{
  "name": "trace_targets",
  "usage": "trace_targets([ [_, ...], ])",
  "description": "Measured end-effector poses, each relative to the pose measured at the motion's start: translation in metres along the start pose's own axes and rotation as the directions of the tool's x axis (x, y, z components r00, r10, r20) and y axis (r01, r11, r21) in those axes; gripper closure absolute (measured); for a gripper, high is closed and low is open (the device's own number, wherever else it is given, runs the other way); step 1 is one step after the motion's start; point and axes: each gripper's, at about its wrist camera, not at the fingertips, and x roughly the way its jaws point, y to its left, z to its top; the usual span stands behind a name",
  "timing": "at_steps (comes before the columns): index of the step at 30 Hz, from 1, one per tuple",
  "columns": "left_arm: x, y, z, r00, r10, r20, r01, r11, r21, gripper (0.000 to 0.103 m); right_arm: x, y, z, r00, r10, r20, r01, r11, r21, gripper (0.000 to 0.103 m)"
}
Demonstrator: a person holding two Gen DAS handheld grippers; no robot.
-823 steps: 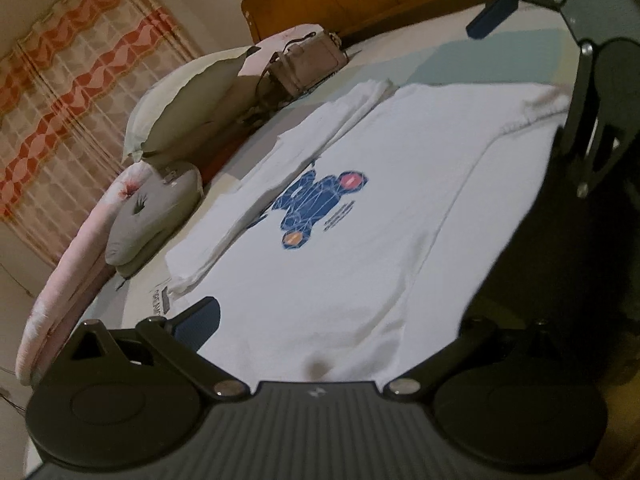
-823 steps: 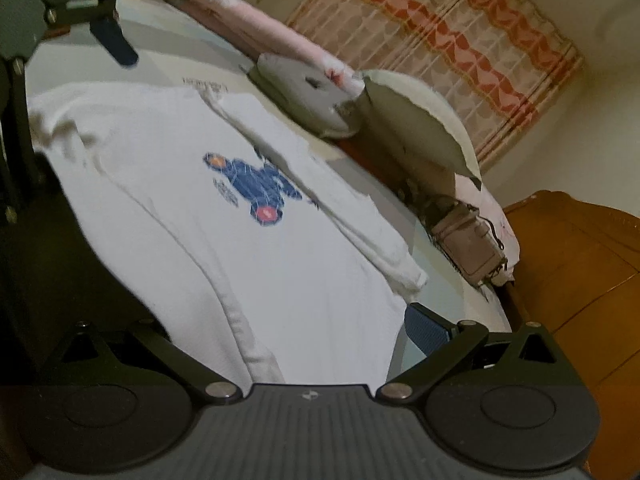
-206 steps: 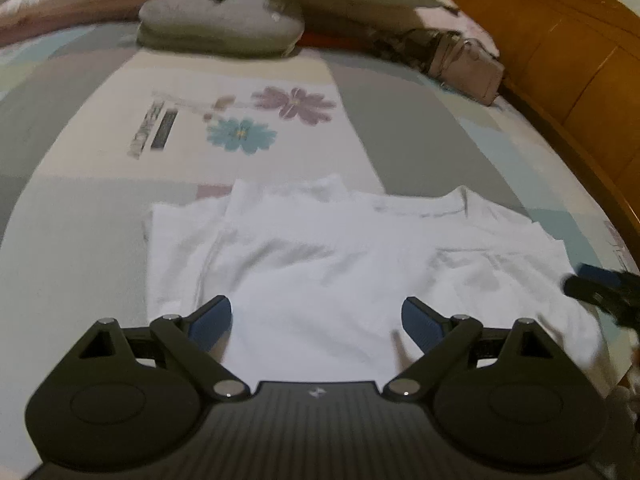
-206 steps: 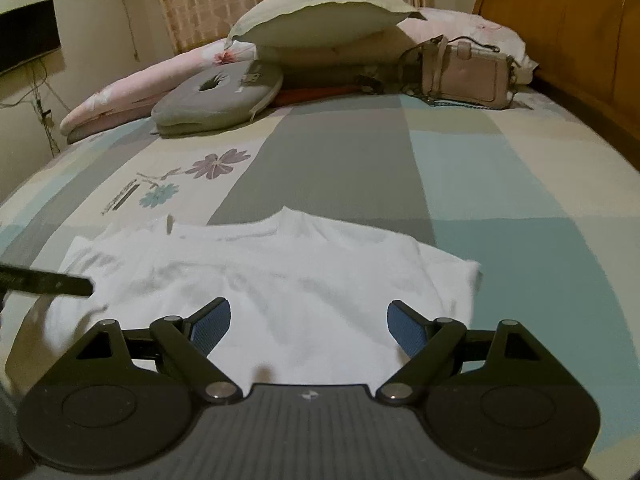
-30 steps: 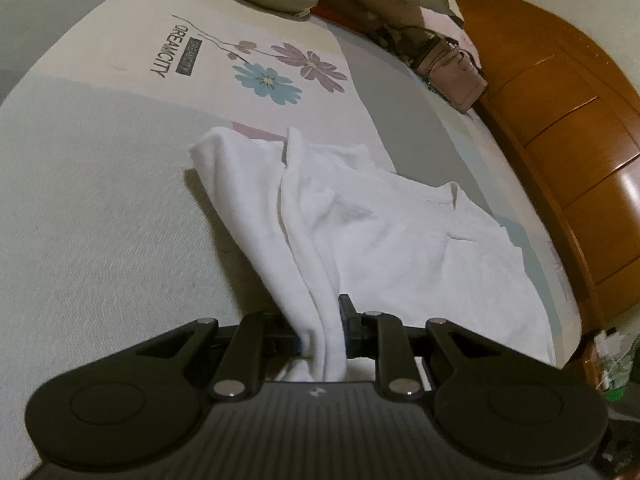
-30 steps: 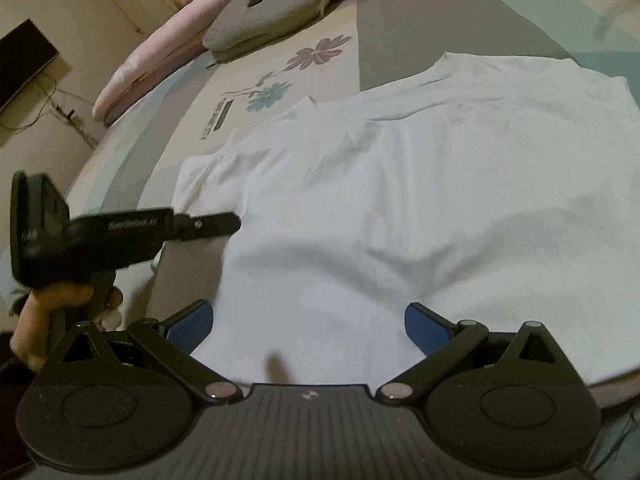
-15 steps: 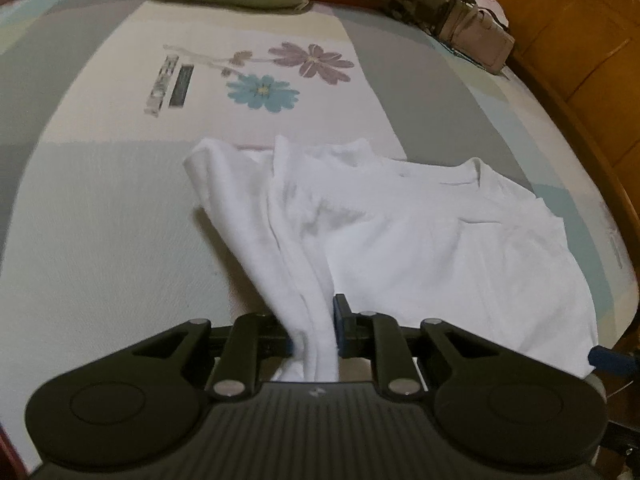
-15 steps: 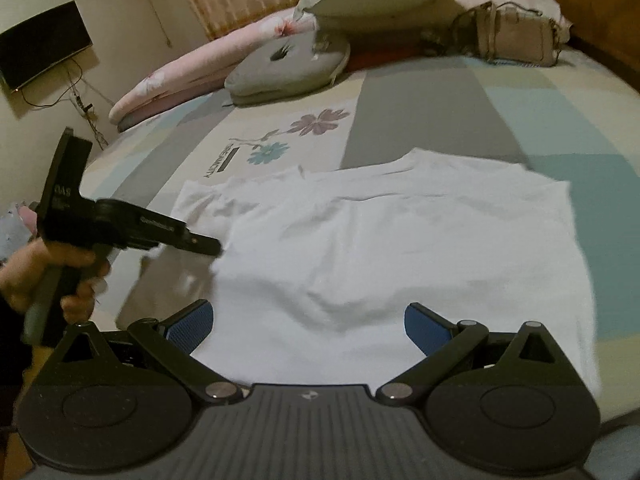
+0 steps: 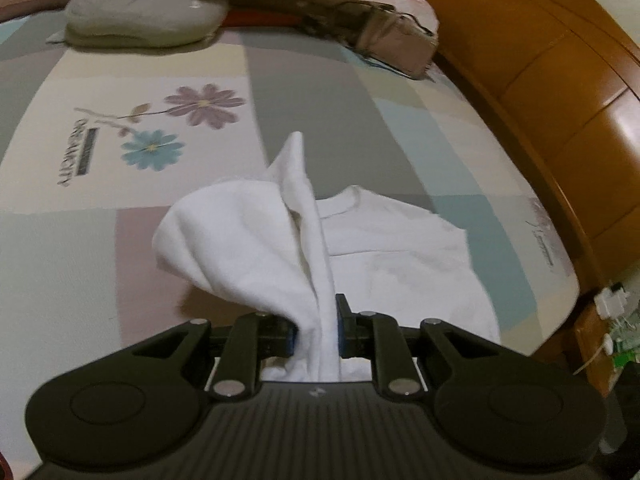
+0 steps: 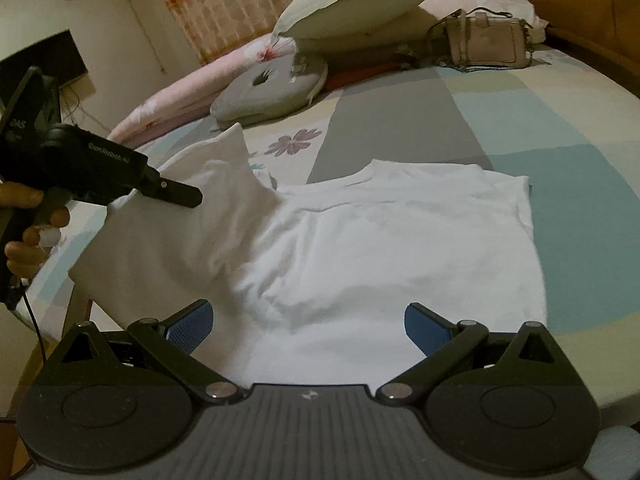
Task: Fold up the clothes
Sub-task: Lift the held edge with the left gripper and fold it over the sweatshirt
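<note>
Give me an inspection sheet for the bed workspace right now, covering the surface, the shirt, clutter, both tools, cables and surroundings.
Surface: bed cover, patchwork with flower print.
Job's things: white shirt, one side lifted, the rest flat on the bed.
Clutter: grey cushion, pillow and handbag at the far end.
Grippers: left tool shut on a bunched fold of the shirt; right tool open above the near hem, holding nothing.
Cables: one dark cable hanging below the left hand.
Surroundings: wooden headboard, patterned curtain, dark screen on the wall.
</note>
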Motion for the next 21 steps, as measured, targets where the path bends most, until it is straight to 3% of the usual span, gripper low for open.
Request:
trace_targets([
  [12, 0.013, -0.06, 0.026, 0.998, -0.041, -0.052, 0.042, 0.999, 0.032, 0.087, -0.027, -0.022, -0.009, 0.999, 0.034, 0.041, -0.037, 0.997, 0.063, 0.0],
  [21, 0.032, -0.096, 0.039, 0.992, -0.096, -0.077, 0.097, 0.995, 0.015, 0.087, -0.043, -0.047, -0.015, 0.997, 0.001, 0.083, -0.011, 0.992, 0.122, 0.0],
])
